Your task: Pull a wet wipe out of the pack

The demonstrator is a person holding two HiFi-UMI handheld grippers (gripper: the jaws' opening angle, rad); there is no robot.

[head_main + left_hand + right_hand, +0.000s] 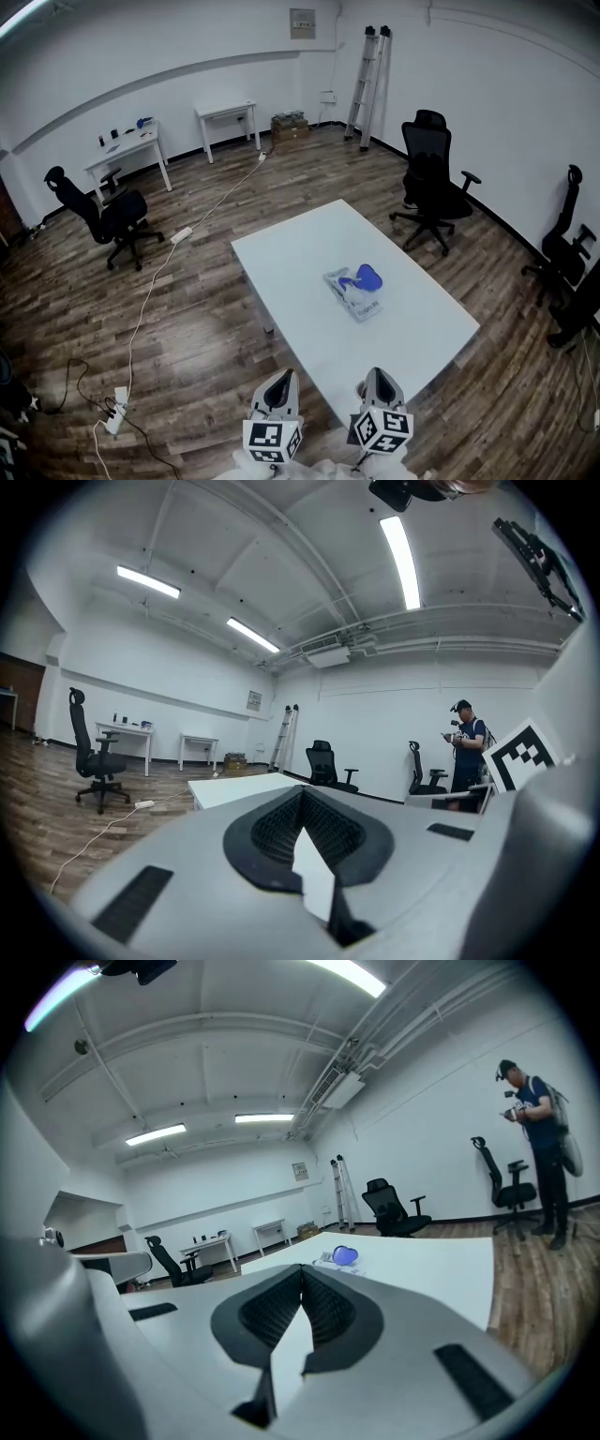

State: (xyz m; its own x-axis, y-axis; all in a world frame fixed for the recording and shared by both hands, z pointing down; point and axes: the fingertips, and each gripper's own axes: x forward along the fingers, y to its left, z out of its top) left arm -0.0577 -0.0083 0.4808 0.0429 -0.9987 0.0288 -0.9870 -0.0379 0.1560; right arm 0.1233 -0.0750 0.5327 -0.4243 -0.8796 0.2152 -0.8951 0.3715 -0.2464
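By table [281, 262], left gripper [280, 380], right gripper [379, 375] closed, empty; person [539, 1138] only in gripper views.

I look out over a white table [300, 262] on wood flooring [206, 328]. A ladder [367, 84] leans against the far wall, black office chairs [433, 183] stand about, and a person [542, 1157] stands beside one.

We see a white table [300, 267] on a brown floor [187, 319], black chairs [433, 183], and a white pack [355, 300] with a blue lid [367, 277].
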